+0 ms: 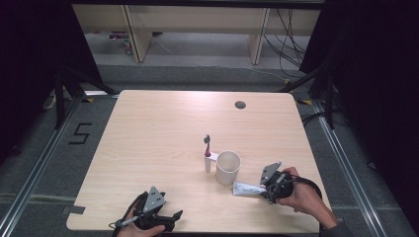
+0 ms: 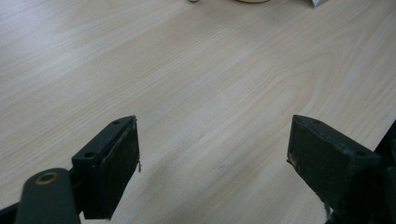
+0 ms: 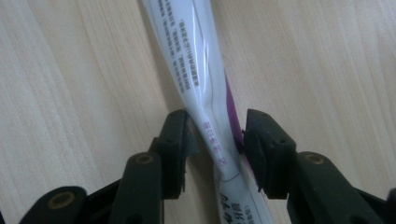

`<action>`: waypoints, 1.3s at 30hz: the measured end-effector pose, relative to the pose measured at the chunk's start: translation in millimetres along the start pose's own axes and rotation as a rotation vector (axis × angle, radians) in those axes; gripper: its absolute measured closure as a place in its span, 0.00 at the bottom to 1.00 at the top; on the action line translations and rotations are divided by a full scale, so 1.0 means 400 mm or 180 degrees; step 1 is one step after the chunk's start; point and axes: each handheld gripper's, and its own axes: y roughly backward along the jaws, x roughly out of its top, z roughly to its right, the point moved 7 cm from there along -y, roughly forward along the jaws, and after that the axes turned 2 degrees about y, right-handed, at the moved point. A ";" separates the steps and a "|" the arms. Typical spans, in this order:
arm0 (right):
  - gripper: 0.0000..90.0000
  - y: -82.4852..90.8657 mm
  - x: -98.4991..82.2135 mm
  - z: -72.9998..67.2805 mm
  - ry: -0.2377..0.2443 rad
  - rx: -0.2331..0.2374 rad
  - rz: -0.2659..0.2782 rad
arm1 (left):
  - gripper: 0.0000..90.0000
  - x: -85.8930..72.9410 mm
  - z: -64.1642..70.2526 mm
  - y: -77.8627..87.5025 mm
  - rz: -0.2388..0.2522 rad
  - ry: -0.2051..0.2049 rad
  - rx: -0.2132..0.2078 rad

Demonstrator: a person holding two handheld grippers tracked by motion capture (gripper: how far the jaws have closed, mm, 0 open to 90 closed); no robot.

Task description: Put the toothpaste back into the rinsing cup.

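The right gripper (image 3: pixel 214 140) has its fingers (image 3: pixel 176 144) pinching a white tube (image 3: pixel 196 70) that lies flat on the surface (image 1: pixel 158 128), just right of the cup (image 1: pixel 228 167). A toothbrush (image 1: pixel 207 153) stands upright left of the cup. The left gripper (image 2: pixel 212 154) sits at the near edge, its fingers spread wide over bare wood, holding nothing.

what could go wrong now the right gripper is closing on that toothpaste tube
1. The right gripper pinches the soft toothpaste tube across its body, where it already dents; more squeeze might force paste out or let it slip.
2. The tube lies close to the cup; lifting or swinging it could knock the cup.
3. The toothbrush stands upright just beside the cup, so a bump there might topple it.
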 end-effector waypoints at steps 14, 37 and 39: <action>0.80 -0.001 -0.025 -0.002 0.0420 0.0141 -0.0356 | 0.18 -0.004 0.001 -0.003 -0.0041 0.0014 0.0015; 0.80 -0.012 -0.003 -0.017 0.0352 0.0205 -0.0820 | 0.18 -0.007 0.004 -0.004 -0.0080 -0.0027 -0.0020; 0.80 -0.012 -0.003 -0.018 0.0423 0.0209 -0.0844 | 0.19 -0.007 0.002 -0.004 -0.0080 -0.0029 -0.0010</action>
